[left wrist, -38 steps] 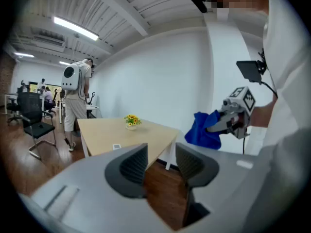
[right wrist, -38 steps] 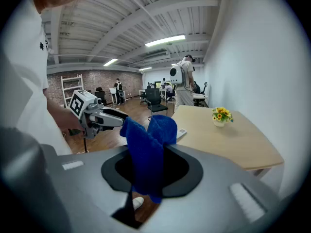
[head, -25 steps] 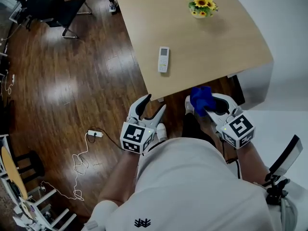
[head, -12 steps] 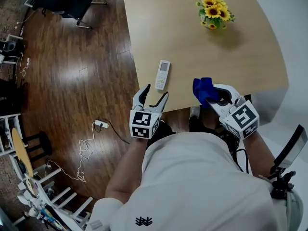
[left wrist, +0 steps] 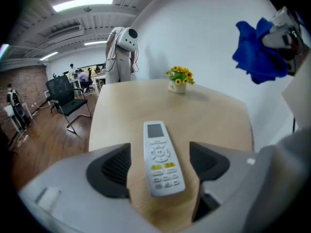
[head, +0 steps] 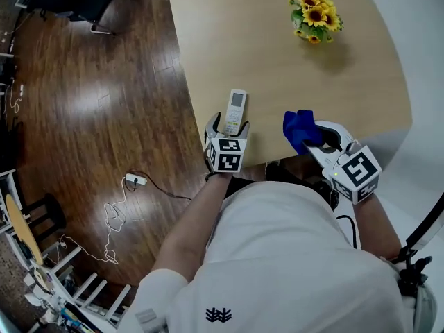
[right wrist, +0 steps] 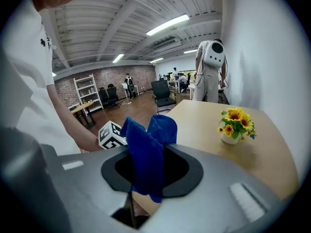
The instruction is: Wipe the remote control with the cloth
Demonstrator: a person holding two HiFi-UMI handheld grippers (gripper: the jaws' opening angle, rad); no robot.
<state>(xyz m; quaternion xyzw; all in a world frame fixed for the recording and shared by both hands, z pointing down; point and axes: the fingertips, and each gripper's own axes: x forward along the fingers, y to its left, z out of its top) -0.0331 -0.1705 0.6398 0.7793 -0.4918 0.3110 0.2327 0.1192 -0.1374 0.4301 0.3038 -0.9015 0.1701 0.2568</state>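
Entry: steadying the remote, wiping not begun.
My left gripper [head: 228,125], jaws just opened wide, straddles the near end of the remote control [head: 236,105], which lies flat by the table [head: 277,54] edge, pads clear of it. My right gripper [right wrist: 151,171] pinches the blue cloth [head: 297,127], apart to the right. Next, I judge: close on the remote, then bring the cloth across.

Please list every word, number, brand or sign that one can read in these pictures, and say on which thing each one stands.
No text can be read in any view.
On the remote control: any print on the buttons is too small and blurred to read.
On the two marker cubes: black and white square patterns only, no letters.
On the shirt: a small dark emblem, no words.
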